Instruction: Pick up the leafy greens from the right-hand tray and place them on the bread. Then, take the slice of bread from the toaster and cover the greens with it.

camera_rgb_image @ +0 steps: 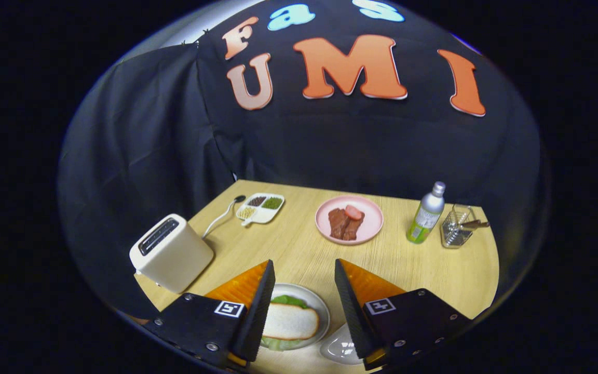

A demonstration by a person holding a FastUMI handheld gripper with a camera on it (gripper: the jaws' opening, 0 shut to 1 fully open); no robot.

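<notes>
My gripper (303, 270) is open above the near edge of the wooden table, with nothing between its fingers. Below the gap, partly behind the left finger (257, 306), a white plate (321, 306) holds a slice of bread (291, 321) lying on leafy greens (289, 300) that stick out at its far and near sides. A second, clear tray (338, 347) sits just right of that plate, mostly hidden by the right finger. The cream toaster (171, 251) stands to the left of the fingers, its top slots dark.
Beyond the fingers, a pink plate (369, 221) carries pieces of meat. A white divided dish of beans (260, 208) lies at the far left by the toaster's cord. A green-labelled bottle (425, 214) and a wire basket (457, 226) stand at the far right.
</notes>
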